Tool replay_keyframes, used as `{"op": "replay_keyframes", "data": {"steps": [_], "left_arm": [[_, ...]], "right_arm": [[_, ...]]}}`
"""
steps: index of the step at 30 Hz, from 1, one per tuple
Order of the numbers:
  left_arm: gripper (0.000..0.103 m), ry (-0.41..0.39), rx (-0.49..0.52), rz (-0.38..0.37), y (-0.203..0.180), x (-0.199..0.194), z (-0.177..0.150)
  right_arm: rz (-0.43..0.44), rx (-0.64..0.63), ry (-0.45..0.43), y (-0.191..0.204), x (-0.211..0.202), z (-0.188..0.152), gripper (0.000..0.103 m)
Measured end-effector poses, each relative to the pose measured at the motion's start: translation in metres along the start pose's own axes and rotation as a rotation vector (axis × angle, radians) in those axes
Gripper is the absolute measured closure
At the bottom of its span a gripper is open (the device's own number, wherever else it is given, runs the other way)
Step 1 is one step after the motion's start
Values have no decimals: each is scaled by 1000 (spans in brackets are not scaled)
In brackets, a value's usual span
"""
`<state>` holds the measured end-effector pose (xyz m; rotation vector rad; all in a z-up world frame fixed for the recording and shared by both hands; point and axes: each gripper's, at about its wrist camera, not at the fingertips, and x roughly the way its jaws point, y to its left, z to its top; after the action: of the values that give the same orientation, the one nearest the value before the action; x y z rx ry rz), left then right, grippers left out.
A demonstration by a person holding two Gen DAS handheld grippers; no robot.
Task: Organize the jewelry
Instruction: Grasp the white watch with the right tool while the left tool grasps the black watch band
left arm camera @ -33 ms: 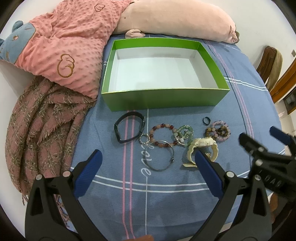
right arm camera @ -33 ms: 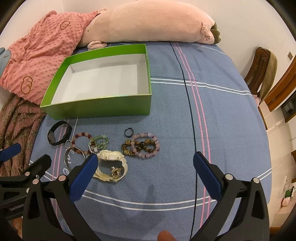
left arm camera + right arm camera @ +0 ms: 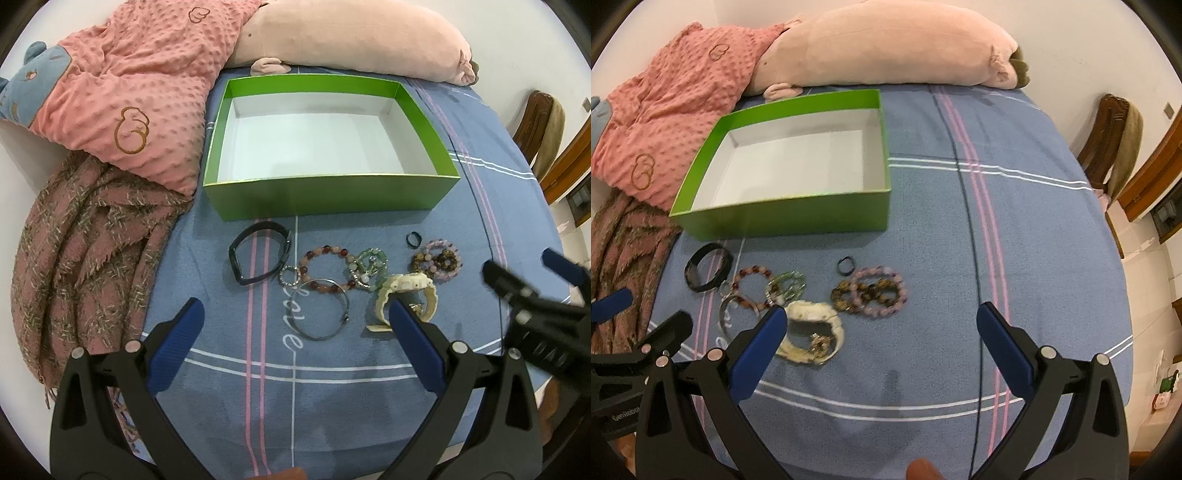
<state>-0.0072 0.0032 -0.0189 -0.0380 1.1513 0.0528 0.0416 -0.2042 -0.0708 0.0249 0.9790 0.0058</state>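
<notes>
An empty green box (image 3: 328,194) (image 3: 783,212) with a white inside stands on the blue bedspread. In front of it lie a black band (image 3: 258,254) (image 3: 707,269), a red bead bracelet (image 3: 327,267), a silver bangle (image 3: 323,310), a green bead bracelet (image 3: 369,267), a cream watch (image 3: 406,295) (image 3: 812,332), a small black ring (image 3: 413,240) (image 3: 846,265) and brown and pink bead bracelets (image 3: 437,260) (image 3: 871,291). My left gripper (image 3: 291,336) is open and empty, just short of the bangle. My right gripper (image 3: 882,341) is open and empty, right of the watch.
A pink dotted blanket (image 3: 122,99) and a woven brown scarf (image 3: 81,258) lie at the left. A long pink plush pillow (image 3: 351,37) lies behind the box. A wooden chair (image 3: 1115,147) stands off the bed's right edge.
Both grippers stay open. The right wrist view has shifted slightly, bringing the jewelry a little closer; nothing on the bed has moved.
</notes>
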Motion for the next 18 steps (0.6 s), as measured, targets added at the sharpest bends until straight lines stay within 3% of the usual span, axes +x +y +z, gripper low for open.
{"op": "replay_keyframes", "data": {"steps": [4, 8, 12, 18], "left_arm": [[2, -8, 0, 30, 7, 6, 0], [2, 7, -15, 50, 19, 19, -1], [2, 35, -16, 52, 28, 31, -5], [3, 69, -27, -6, 32, 44, -7]], "right_arm": [[-53, -16, -5, -16, 3, 3, 1], [-27, -19, 99, -30, 21, -3, 4], [26, -52, 201, -23, 40, -16, 33], [114, -123, 241, 3, 55, -23, 47]]}}
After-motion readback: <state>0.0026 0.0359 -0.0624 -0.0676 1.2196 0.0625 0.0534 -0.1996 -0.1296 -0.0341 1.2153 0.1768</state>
